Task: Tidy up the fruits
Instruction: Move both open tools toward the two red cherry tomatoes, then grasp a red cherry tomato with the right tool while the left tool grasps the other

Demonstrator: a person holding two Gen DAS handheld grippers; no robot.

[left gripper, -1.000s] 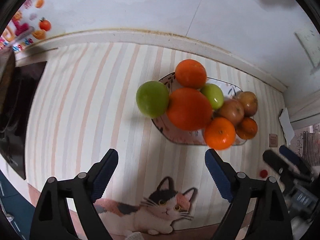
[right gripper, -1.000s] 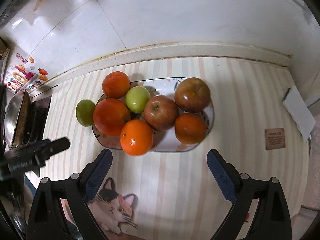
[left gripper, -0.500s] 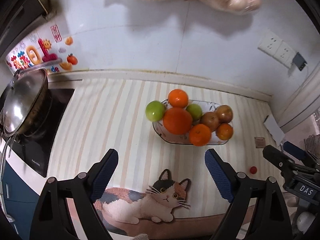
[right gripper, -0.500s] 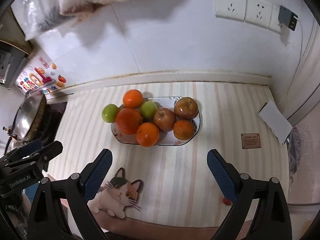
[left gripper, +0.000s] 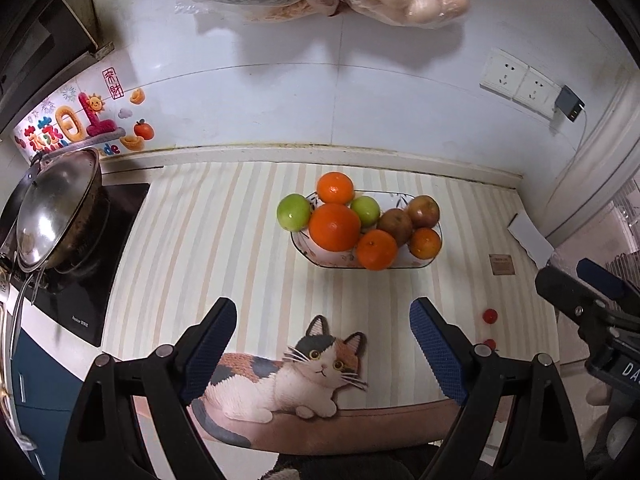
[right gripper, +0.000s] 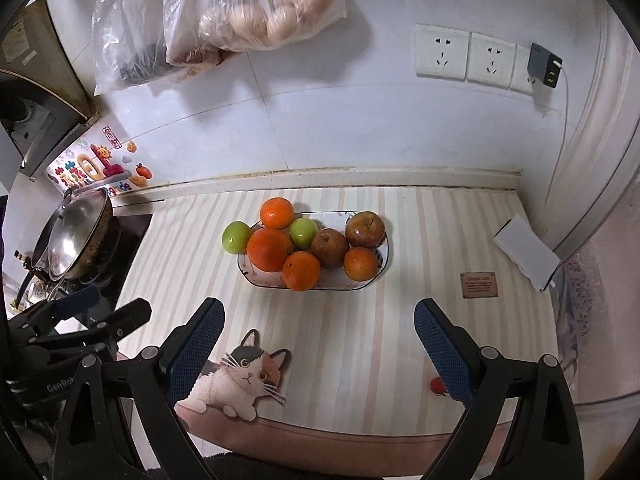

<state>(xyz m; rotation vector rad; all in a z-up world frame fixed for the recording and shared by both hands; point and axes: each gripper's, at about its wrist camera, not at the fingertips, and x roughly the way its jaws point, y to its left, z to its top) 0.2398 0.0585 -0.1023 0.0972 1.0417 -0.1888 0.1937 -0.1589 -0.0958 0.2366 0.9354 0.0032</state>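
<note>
Reaching into that heaped plate (left gripper: 308, 254) mid-tabletop, with both grippers' fingers (left gripper: 208, 344) (right gripper: 192, 344) apart and empty, you could knock the green apple (left gripper: 293, 212) perched at its rim off.

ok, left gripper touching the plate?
Apart. Left wrist view: left gripper hangs open, striped mat visible between it and plate.

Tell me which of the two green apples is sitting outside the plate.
The larger green apple at the plate's left end; it sits on the striped mat, touching the big orange. The smaller green apple lies inside the plate among the other fruit.
</note>
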